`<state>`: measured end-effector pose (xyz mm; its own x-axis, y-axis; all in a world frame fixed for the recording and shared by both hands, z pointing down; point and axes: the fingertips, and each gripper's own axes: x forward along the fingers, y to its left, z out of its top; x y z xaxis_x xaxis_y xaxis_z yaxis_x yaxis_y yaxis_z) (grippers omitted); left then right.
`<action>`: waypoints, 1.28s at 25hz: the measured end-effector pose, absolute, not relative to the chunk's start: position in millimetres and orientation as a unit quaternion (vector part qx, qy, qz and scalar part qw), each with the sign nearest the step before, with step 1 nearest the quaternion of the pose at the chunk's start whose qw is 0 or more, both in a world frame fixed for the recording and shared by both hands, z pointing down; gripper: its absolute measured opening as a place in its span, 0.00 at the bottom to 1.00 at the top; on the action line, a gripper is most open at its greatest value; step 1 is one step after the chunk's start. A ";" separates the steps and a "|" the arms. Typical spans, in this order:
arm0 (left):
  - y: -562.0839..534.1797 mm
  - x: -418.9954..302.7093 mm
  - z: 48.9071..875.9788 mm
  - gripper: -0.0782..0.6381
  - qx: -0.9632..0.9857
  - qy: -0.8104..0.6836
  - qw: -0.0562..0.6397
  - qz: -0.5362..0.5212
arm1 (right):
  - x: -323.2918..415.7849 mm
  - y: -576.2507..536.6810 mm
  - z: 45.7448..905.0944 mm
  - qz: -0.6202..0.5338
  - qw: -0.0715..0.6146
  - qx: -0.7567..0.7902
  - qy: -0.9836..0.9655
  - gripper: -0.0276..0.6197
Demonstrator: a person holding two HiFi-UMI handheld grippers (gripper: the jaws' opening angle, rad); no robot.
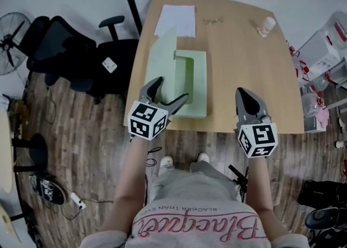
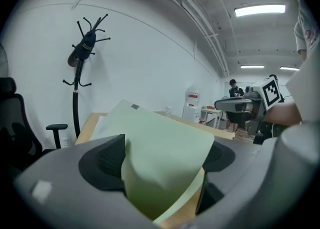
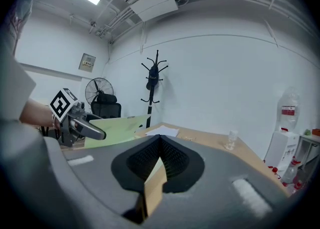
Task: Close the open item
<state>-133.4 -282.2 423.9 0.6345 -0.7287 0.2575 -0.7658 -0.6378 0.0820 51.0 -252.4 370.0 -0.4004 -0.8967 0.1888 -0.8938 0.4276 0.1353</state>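
The green box (image 1: 198, 87) is lying toward the front left of the worktop (image 1: 244, 63), and its lid (image 1: 162, 60) is standing up along the box's left side, so nothing of the closing is showing as done. The left tool (image 1: 172, 89) is reaching in over the front edge with its jaws spread around the lid's near corner, seemingly not pinching it. The right tool (image 1: 245, 94) is hovering at the front edge nearer the right corner, well apart from the box, jaws pressed together on nothing; tipping the lid down is, I judge, all that is remaining.
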 end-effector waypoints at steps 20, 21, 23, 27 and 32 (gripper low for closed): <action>-265.9 -45.9 510.1 0.78 0.905 -0.323 0.088 0.261 | 63.4 -262.2 376.7 0.001 0.118 0.514 -0.849 0.04; -265.7 -43.7 513.9 0.78 0.905 -0.320 0.091 0.265 | 64.5 -262.2 377.2 0.002 0.119 0.514 -0.850 0.04; -265.6 -39.9 521.0 0.77 0.904 -0.316 0.100 0.271 | 66.9 -262.1 378.4 0.003 0.121 0.512 -0.850 0.04; -267.4 -36.0 531.4 0.77 0.900 -0.315 0.126 0.272 | 70.1 -262.4 382.1 0.008 0.123 0.511 -0.851 0.04; -269.2 -31.8 538.8 0.77 0.898 -0.309 0.150 0.275 | 70.3 -264.6 387.0 0.014 0.123 0.509 -0.852 0.04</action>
<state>-31.8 -269.2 538.8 0.6581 -0.4717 0.5868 -0.6372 -0.7641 0.1004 70.3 -264.6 387.0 -0.4515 -0.8639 0.2231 -0.8707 0.4812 0.1015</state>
